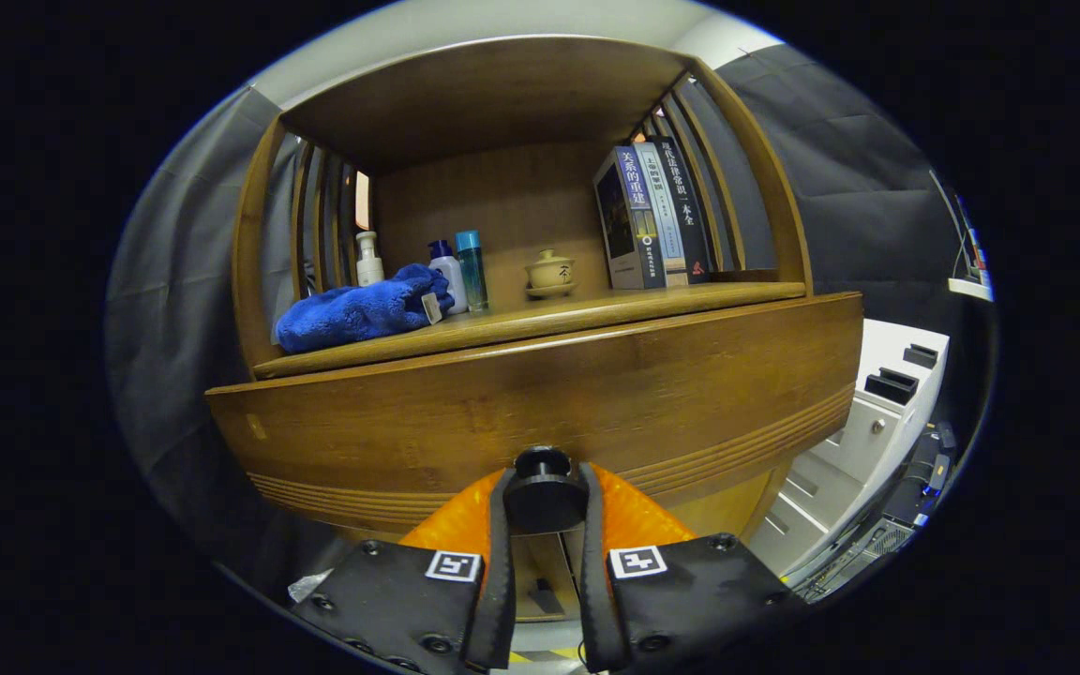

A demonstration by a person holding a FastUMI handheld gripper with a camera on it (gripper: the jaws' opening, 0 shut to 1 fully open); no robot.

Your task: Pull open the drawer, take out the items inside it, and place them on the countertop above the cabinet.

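Wood, smooth and honey-brown with a fine grain, made up the cabinet [540,375], and the drawer [596,403] front showed shallow grooves cut along its lower edge. The gripper [545,502] was closed on the drawer's knob [543,487], a round matte black one; both orange, ribbed fingers [465,520], edged with black pads, pressed its sides. Black blocks behind the fingers carried square black-and-white markers and screws. The drawer front stood forward of the countertop [540,323]; what lay inside it could not be seen. On the countertop, a plush blue towel [362,314] lay crumpled to the left, touching a white pump bottle [369,260], a white bottle with a blue cap [447,270] and a slim teal bottle [472,270]. A small beige lidded cup [550,272] sat on its saucer near the middle, and three books [652,216] stood upright to the right. Curved wooden slats closed the shelf's sides under a flat top board. Grey cloth hung behind, and a white unit [877,412] with black handles stood beside the cabinet.
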